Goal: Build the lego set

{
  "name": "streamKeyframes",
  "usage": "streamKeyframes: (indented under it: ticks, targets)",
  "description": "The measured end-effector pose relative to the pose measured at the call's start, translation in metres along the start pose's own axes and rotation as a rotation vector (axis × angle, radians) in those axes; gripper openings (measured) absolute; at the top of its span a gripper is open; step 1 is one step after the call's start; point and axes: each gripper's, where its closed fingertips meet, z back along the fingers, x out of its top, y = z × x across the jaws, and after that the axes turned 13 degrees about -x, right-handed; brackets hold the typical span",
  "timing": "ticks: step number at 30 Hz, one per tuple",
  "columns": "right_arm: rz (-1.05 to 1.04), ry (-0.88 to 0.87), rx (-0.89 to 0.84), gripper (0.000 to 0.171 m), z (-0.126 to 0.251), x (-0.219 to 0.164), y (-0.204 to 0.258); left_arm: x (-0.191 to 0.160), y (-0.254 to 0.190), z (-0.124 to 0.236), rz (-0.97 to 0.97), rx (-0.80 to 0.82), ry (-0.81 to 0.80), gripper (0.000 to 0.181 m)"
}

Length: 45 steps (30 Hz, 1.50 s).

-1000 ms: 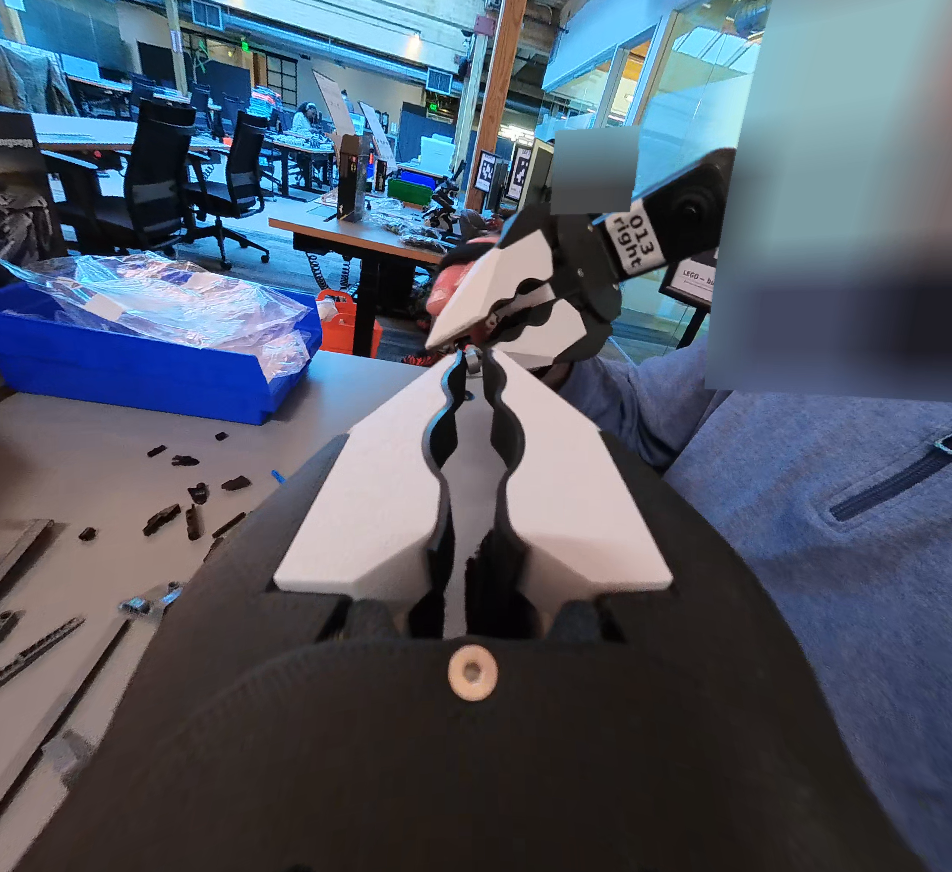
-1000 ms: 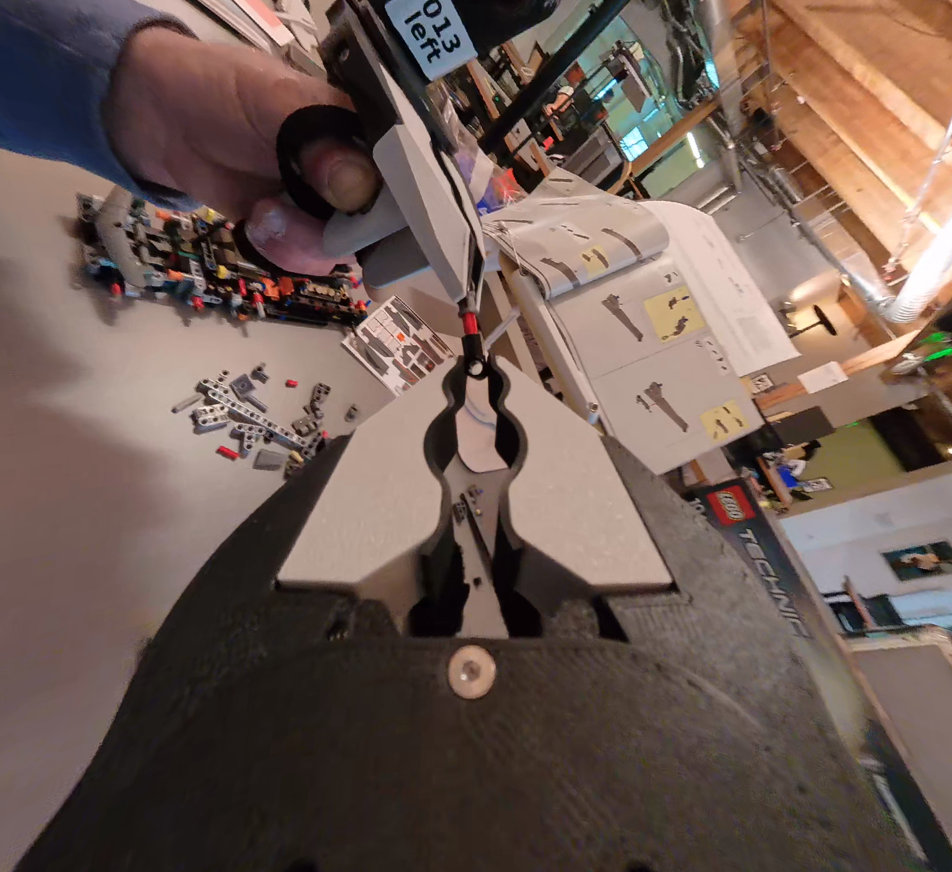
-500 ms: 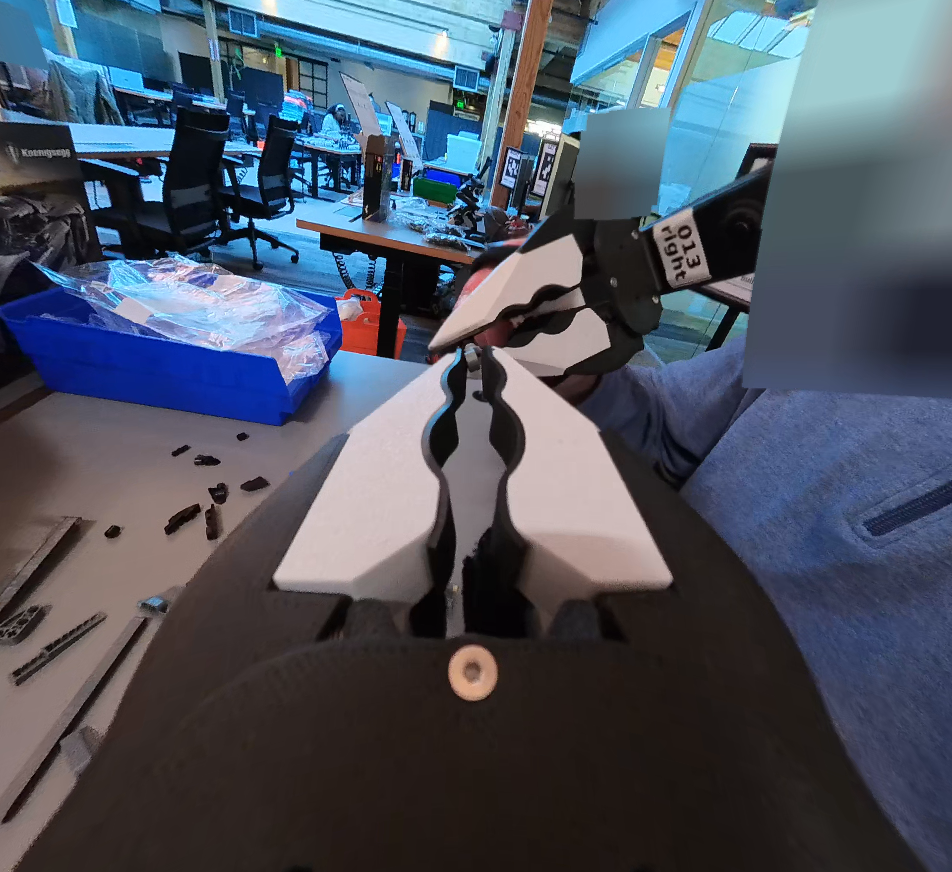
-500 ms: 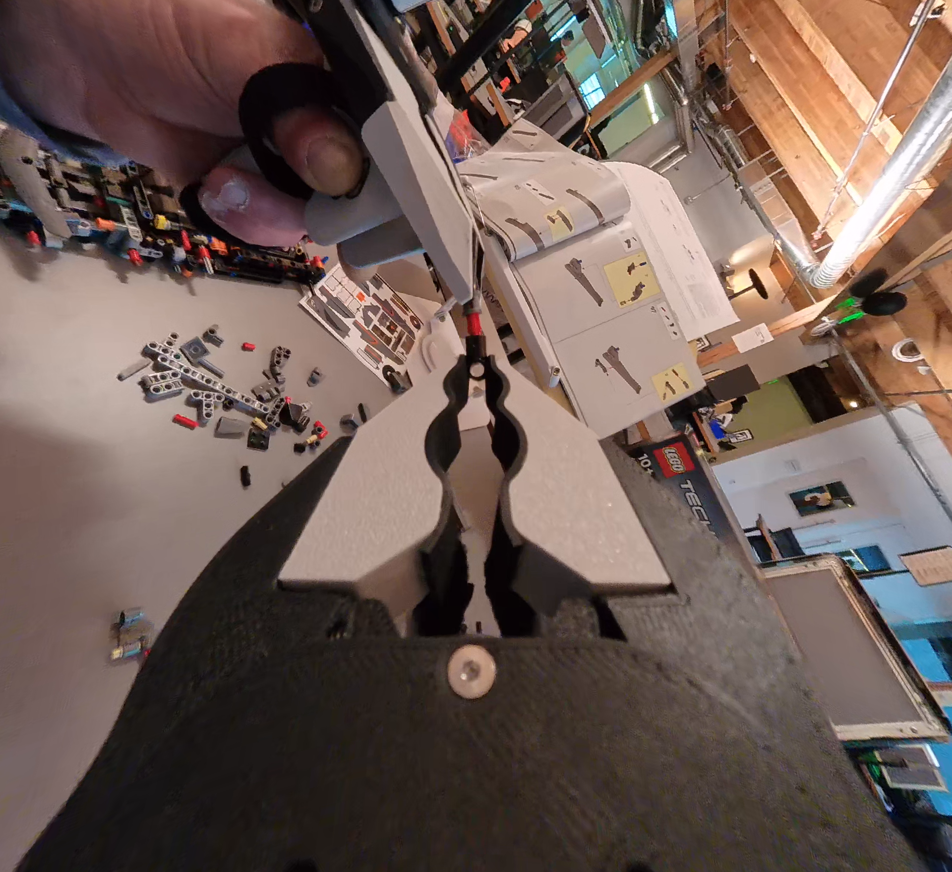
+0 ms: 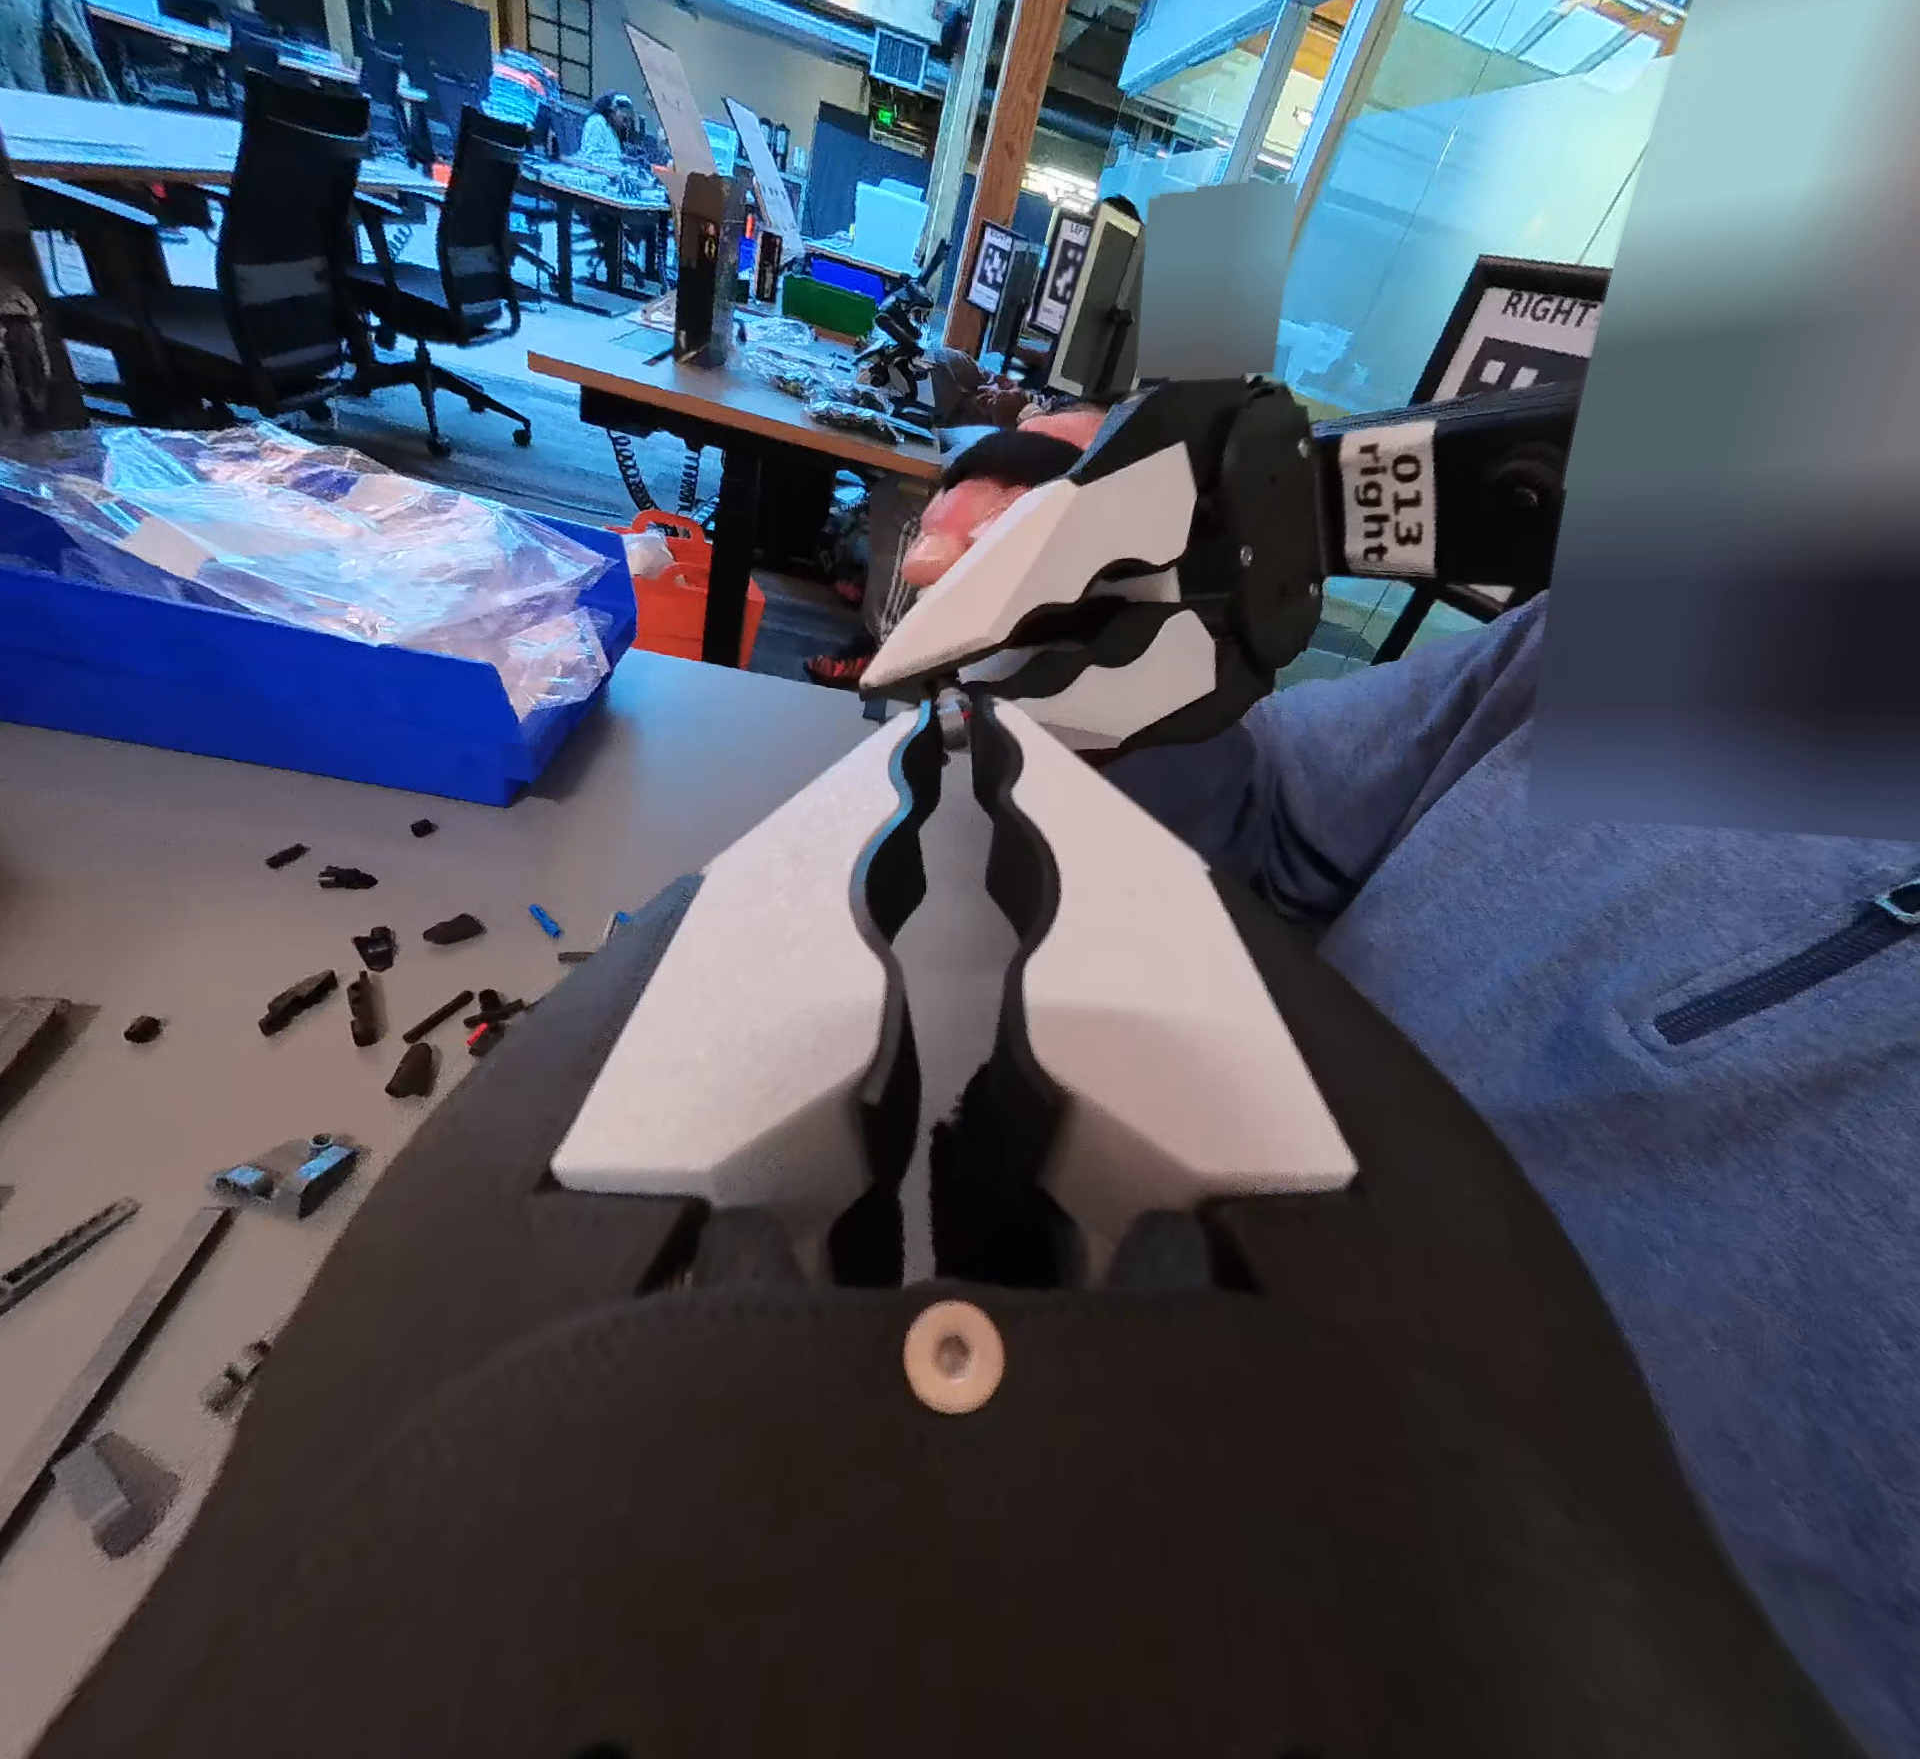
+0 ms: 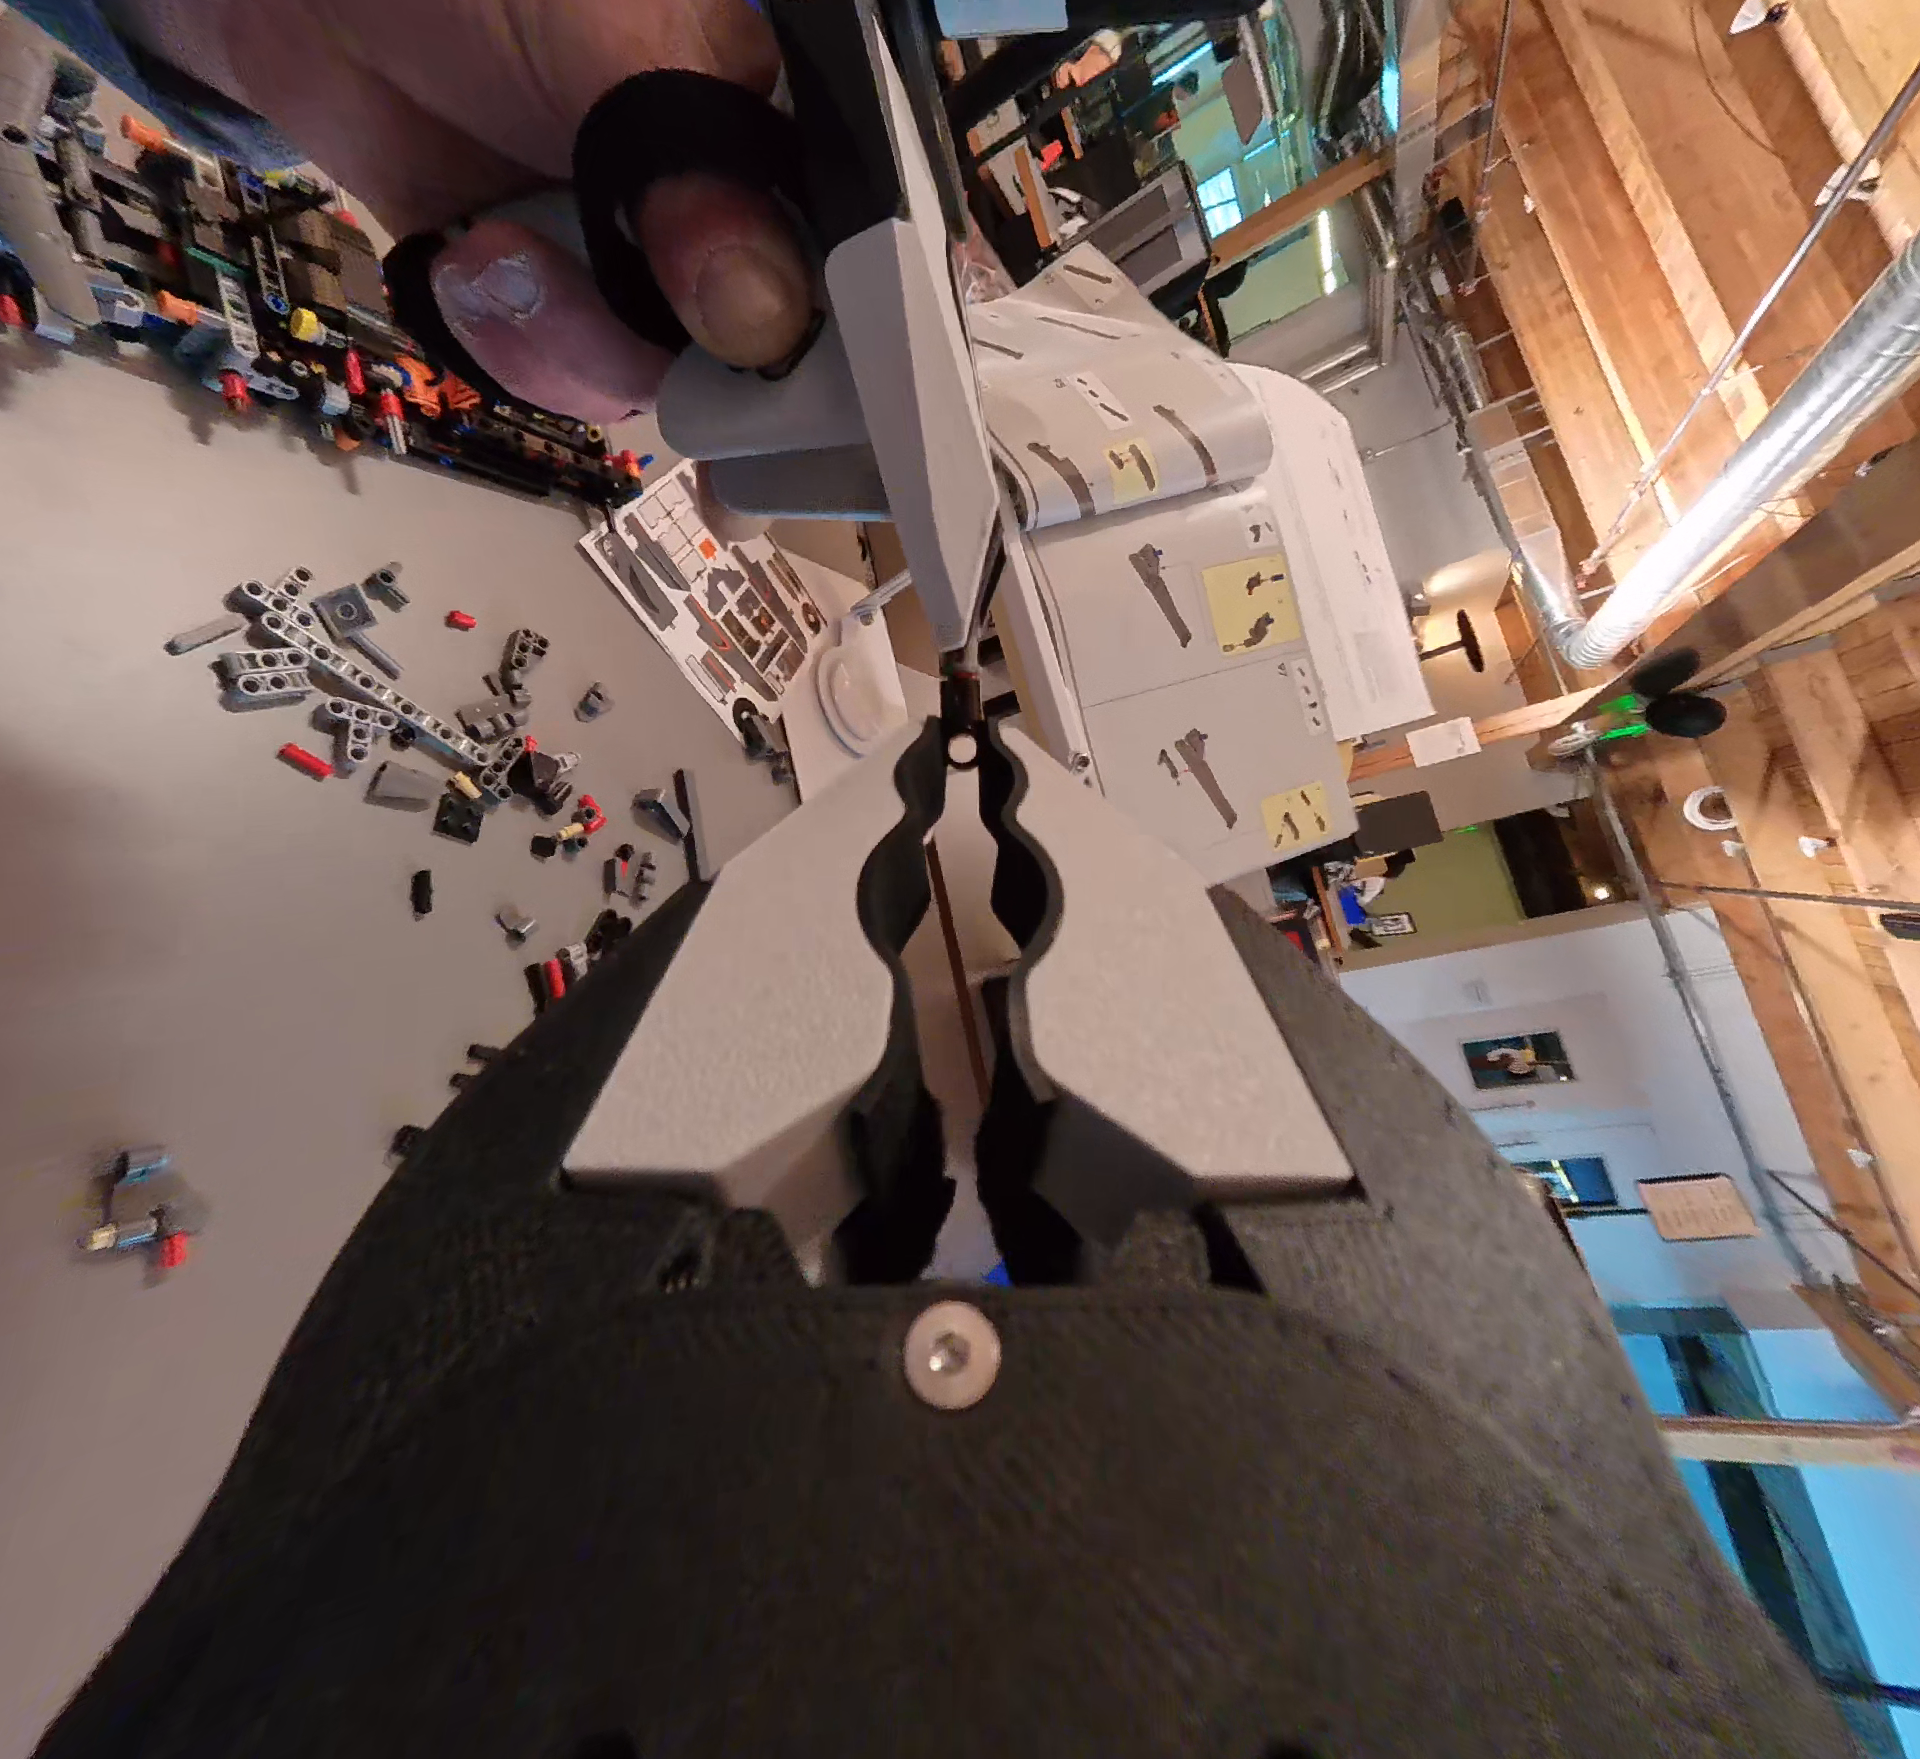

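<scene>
The two tongs meet tip to tip in the air above the grey table (image 5: 727,722). The left tongs (image 5: 954,717) pinch a tiny lego piece (image 5: 948,710) — the right tongs (image 6: 961,741) pinch its other end. A hand (image 6: 436,47) holds the left tongs sideways.

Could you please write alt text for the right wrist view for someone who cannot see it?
The right gripper and left gripper meet tip to tip, pinching a small lego piece between them above a grey table strewn with loose pieces, beside an open instruction booklet.
</scene>
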Motion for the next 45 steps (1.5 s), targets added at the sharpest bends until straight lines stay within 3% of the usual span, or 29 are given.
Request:
streamKeyframes:
  ticks: [13,16,20,29,39,45]
  targets:
    - [-0.053,0.002,0.012,0.004,-0.007,-0.001,0.001,0.001,0.003,0.006,-0.031,0.006,0.019,0.005]
    - [-0.072,-0.006,-0.010,0.023,-0.007,0.001,-0.006,0.006,0.001,0.009,-0.044,-0.011,0.000,0.005]
    - [-0.144,-0.038,0.046,0.029,-0.003,0.006,-0.006,0.009,-0.005,0.019,-0.065,-0.058,-0.005,0.004]
    - [-0.101,-0.079,0.039,0.023,-0.005,0.020,-0.007,0.015,-0.012,0.028,-0.009,-0.185,-0.055,0.004]
    - [-0.073,-0.076,-0.004,0.024,-0.013,0.028,-0.009,0.017,-0.011,0.033,-0.007,-0.208,-0.090,0.004]
    - [-0.064,-0.081,-0.015,0.011,-0.016,0.031,-0.007,0.016,-0.013,0.029,-0.008,-0.213,-0.076,0.004]
